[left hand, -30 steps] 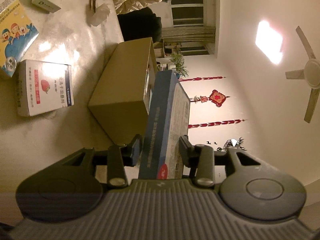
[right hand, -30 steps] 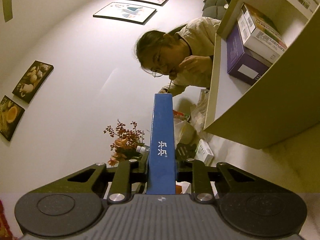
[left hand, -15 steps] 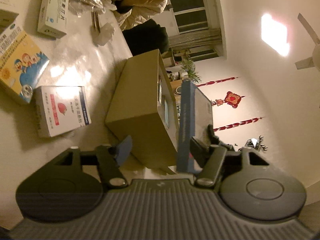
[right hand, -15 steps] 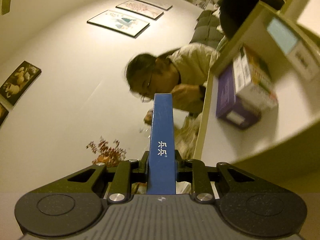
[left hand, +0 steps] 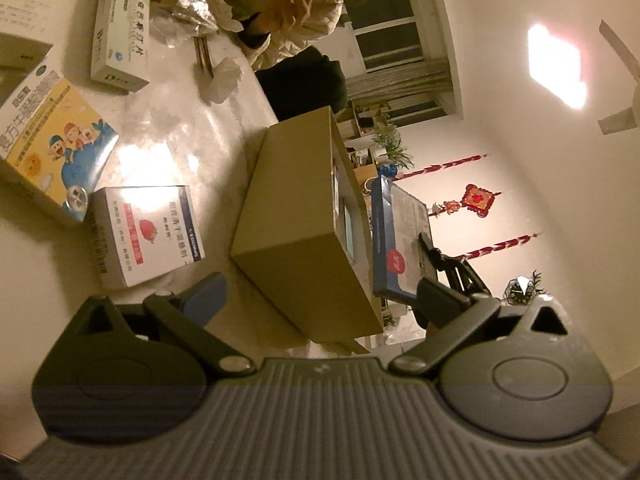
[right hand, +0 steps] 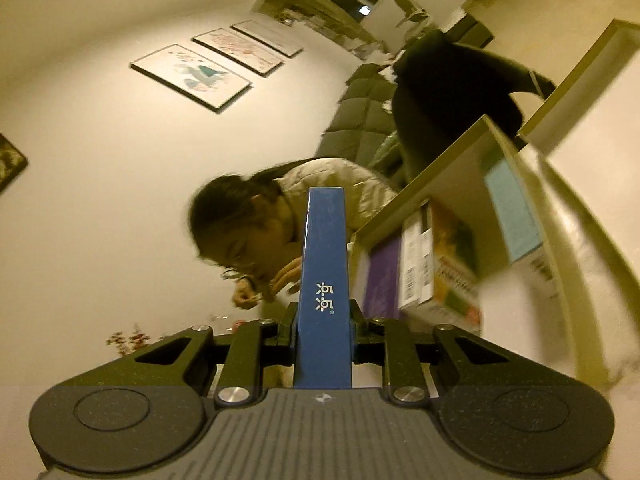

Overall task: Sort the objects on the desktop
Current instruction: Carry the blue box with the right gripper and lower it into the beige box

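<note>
My left gripper (left hand: pixel 320 292) is open wide. A brown cardboard box (left hand: pixel 304 232) lies on the pale tabletop (left hand: pixel 168 128) between its fingers. A flat blue box (left hand: pixel 394 240) stands on edge just right of the cardboard box, touching my right finger (left hand: pixel 444 296). A white box with a red strawberry (left hand: pixel 148 232) lies left of the cardboard box. My right gripper (right hand: pixel 323 328) is shut on a narrow blue box (right hand: pixel 326 292) with white characters and holds it up in the air beside a shelf (right hand: pixel 460 168).
A yellow and blue cartoon box (left hand: pixel 52 148) and a white and green box (left hand: pixel 120 28) lie at the far left. A seated person (left hand: pixel 280 0) is at the table's far side. The shelf holds a purple box (right hand: pixel 382 280), a colourful box (right hand: pixel 436 264) and a light blue box (right hand: pixel 512 212).
My left gripper opened and let go of the flat blue box, which now stands beside the cardboard box. My right gripper swung with its blue box, so the shelf appears closer and lower.
</note>
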Demonstrator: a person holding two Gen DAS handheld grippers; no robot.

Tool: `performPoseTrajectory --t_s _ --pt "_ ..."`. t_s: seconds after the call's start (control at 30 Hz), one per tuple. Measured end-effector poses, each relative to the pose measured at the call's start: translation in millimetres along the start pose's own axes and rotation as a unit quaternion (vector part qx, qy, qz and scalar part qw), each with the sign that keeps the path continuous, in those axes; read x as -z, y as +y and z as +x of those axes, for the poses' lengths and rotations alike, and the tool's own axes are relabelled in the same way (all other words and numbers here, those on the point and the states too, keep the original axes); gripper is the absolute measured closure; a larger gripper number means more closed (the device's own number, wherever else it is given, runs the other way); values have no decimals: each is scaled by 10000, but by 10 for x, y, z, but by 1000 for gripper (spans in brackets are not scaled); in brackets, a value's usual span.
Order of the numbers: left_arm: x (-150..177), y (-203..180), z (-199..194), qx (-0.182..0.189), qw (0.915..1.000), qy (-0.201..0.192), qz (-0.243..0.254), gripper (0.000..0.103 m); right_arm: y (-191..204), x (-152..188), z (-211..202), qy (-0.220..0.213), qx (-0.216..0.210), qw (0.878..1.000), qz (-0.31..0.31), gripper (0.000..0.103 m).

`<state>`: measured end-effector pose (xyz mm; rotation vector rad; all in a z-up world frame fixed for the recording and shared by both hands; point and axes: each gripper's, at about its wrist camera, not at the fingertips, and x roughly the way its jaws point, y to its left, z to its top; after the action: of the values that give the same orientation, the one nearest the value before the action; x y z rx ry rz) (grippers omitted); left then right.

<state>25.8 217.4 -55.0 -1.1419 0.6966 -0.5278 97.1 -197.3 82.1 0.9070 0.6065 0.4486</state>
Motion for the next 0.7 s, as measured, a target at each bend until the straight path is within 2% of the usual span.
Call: performPoseTrajectory --t_s 0.27,0.47,0.7 --pt "-3 47 3 -18 10000 21 -57 0 -59 -252 195 -135 837 9960 -290 79" --pt "-12 72 -15 -39 9999 20 -92 0 -49 -318 468 -158 1523 9859 -679 79" --pt "-36 112 -27 -51 9999 -2 -138 0 -104 -358 794 -146 2063 9744 -879 79"
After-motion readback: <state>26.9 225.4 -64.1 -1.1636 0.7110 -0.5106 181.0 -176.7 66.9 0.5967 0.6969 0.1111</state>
